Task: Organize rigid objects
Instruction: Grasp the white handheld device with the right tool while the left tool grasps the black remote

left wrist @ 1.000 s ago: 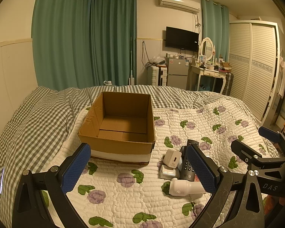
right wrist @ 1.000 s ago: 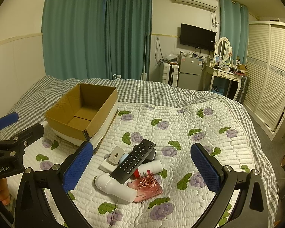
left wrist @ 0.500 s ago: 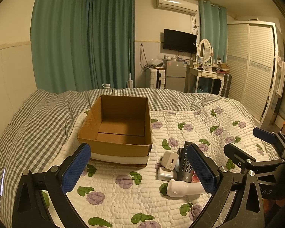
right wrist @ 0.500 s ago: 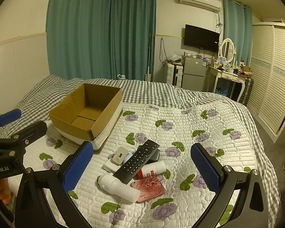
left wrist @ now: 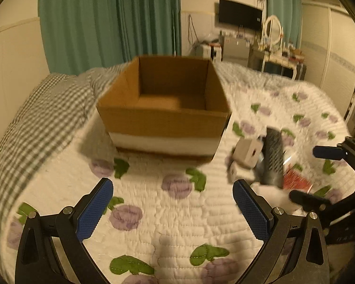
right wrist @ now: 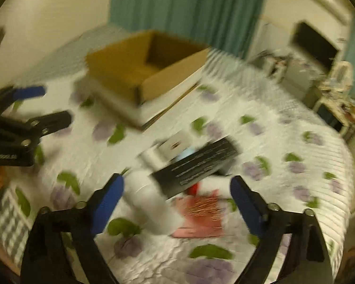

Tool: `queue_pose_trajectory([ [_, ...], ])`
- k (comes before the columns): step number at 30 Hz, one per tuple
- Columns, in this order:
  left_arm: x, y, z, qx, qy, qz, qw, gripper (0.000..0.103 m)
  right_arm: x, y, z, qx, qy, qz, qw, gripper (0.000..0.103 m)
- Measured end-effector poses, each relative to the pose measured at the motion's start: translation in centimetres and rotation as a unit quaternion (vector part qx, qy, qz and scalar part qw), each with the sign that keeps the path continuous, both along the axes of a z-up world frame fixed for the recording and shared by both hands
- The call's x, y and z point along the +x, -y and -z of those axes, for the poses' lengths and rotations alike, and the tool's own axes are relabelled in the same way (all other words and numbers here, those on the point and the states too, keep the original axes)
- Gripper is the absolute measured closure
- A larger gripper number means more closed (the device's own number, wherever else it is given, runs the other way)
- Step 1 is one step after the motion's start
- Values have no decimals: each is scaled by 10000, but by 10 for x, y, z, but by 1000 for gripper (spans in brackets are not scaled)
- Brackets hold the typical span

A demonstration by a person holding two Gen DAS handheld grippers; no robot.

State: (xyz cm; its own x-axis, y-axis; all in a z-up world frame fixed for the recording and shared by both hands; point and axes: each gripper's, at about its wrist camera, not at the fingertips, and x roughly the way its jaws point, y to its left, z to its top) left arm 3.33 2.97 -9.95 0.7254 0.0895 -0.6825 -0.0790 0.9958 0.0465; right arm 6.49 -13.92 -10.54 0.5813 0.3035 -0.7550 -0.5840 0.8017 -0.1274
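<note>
Both sets of jaws stand apart with nothing clamped; the right gripper has just been closing its jaws a little, with the white bottle and the near end of the black remote lying on the quilt in the gap between its blue pads, which press on neither; the left gripper hangs wide over a bare stretch of the flowered quilt; the cardboard box sits open on the bed beyond it, with nothing visible inside from this angle; the small pile lies to the right of the box: a white charger block, the remote across the bottle, a red packet beside them; both views are blurred, so finer detail in the pile cannot be made out.
</note>
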Motion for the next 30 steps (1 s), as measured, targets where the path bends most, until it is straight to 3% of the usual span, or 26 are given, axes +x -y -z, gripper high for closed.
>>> queue_pose_trajectory([
  [4,10,-4,13,-1,-168,-23,9999,0,6,-26,32,-317,-517,-442,9972,27],
  [9,22,-10,22,-60,-289,-134,9995,0,10,-41,66,-800,-965,-483,9909,37],
  [13,30,-7,26,-31,-401,-133,9991,0,9,-41,71,-716,-1182,-567,9888,55],
  [18,32,4,22,75,-395,-23,9992,0,0,-26,49,-119,-1121,-622,9917,59],
  [24,37,33,18,163,-380,296,9987,0,2,12,0,661,-645,-325,9952,59],
  [30,50,97,23,159,-469,1137,9923,0,26,69,-28,561,-134,499,9971,59],
])
